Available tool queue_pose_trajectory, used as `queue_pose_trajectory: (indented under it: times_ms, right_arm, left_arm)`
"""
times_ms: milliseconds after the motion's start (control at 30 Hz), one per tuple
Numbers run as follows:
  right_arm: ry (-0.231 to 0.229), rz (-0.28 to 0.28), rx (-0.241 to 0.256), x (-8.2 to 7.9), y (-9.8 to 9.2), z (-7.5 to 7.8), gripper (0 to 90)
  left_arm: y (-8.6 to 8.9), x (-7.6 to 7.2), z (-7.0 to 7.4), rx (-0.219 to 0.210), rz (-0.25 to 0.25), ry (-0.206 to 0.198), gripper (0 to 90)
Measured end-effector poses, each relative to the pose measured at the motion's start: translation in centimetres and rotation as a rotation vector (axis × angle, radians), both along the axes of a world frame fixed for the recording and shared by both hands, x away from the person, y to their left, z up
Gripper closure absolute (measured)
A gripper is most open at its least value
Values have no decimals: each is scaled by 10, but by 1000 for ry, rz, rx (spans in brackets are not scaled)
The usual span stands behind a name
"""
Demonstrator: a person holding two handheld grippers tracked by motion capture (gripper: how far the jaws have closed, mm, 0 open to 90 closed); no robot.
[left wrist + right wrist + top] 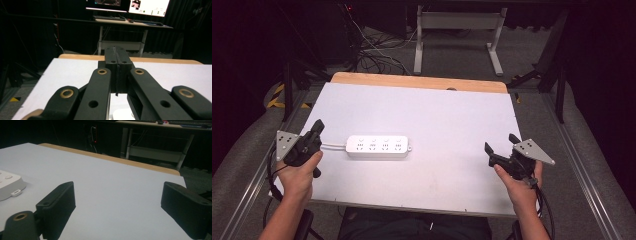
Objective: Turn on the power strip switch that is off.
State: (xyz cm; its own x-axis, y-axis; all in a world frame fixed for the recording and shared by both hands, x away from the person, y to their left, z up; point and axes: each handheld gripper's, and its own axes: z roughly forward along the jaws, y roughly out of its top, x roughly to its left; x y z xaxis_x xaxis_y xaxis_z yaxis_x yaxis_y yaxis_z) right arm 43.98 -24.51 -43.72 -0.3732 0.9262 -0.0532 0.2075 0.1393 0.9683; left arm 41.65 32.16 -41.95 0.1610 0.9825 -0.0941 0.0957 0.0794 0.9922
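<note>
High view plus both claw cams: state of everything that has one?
Left claw: shut, nothing between its jaws, by the power strip's cable end.
Right claw: open, empty, apart from the strip.
Power strip: lying flat on the white table, sockets up, nothing plugged in, untouched.
Monitor: switched on, in the background.

Light falls from overhead onto the white surface (442,120), which glows evenly while the room beyond it sinks into near black. Monitors (148,6) ahead of the left hand-held gripper (116,63) blow out to glare. Its near linkage is blurred, and all views look soft and grainy.
</note>
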Motion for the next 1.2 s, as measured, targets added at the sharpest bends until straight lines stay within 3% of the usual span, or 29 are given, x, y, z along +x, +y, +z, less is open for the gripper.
queue_pose_trajectory:
  times_ms: [167,367,400,433,533,667,767,1200]
  right_arm:
    - [-2,5,-8,0,2,1,126]
    - [1,2,-3,0,0,0,126]
    - [2,4,0,0,0,0,126]
    - [3,3,2,0,0,0,126]
    - [1,5,1,0,1,0,126]
    - [3,9,-1,0,1,0,127]
    - [3,9,0,0,1,0,127]
    - [2,8,2,-1,1,0,126]
  left_arm:
    - [0,0,0,23,-1,3,900]
    - [0,2,0,29,-15,0,768]
    - [1,2,0,29,-19,4,703]
    - [2,3,0,25,-22,11,531]
    - [5,5,-1,-2,-38,38,412]
    - [8,7,-1,-23,12,60,169]
    - [10,7,-1,-31,16,68,161]
    - [9,10,0,5,11,64,83]
